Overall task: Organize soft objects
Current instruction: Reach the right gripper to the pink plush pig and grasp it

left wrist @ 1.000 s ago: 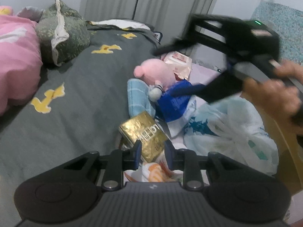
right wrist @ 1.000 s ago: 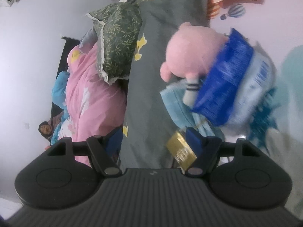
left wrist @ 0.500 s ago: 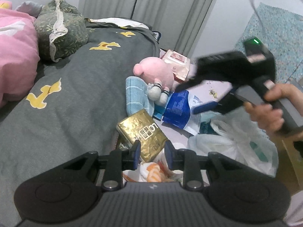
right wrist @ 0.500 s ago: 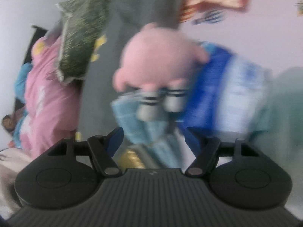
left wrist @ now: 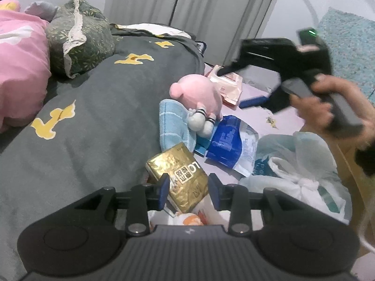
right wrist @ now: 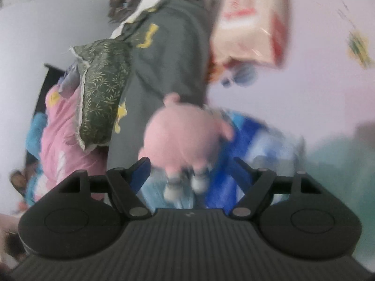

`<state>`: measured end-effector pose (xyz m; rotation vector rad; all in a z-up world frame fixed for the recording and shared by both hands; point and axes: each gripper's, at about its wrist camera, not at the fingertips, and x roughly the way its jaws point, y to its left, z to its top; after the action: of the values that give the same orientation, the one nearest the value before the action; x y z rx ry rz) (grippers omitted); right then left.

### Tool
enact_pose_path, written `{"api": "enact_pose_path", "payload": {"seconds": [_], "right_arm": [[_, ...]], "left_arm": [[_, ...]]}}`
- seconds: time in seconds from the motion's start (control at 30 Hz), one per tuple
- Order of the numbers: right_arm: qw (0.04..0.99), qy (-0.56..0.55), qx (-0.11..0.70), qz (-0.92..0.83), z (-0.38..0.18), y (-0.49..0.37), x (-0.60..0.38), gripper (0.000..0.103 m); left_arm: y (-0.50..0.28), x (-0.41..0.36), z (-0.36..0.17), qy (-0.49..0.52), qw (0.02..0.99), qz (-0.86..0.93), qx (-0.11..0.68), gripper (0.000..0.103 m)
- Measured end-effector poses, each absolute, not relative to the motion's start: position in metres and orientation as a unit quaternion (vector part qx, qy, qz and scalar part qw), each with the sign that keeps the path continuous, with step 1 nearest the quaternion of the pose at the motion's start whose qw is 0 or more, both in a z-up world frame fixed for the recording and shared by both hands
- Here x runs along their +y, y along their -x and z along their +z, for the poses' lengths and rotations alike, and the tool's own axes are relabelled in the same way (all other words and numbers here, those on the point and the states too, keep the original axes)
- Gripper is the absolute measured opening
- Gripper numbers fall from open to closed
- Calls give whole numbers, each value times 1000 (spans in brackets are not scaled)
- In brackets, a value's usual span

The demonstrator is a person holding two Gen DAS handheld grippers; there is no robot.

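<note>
In the left wrist view, the left gripper sits at the bottom centre, its jaws opening around a crinkled gold foil packet, with the pads seemingly off it. The round pink plush toy lies mid-frame on a ribbed blue towel, beside a glossy blue pouch — a loose heap awaiting sorting. At the upper right, a hand carries the right gripper.

In the blurred right wrist view, the right gripper has its jaws widening on both sides of the plush toy, not yet pressing — likely lining up a grab.
</note>
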<state>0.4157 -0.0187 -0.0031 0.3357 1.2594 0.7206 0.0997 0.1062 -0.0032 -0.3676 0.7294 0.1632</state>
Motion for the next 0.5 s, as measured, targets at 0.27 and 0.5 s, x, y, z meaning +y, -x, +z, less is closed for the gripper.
{"api": "enact_pose_path", "payload": {"seconds": [0.27,0.5], "right_arm": [[706,-104,606,351,-39,-448,42,98],[707,-196,578,356,-28,-456,3,86]], "left_arm": [[-99,112,-5,173,912,93,360,52],[-98,116,-5,178,911,95,358,53]]}}
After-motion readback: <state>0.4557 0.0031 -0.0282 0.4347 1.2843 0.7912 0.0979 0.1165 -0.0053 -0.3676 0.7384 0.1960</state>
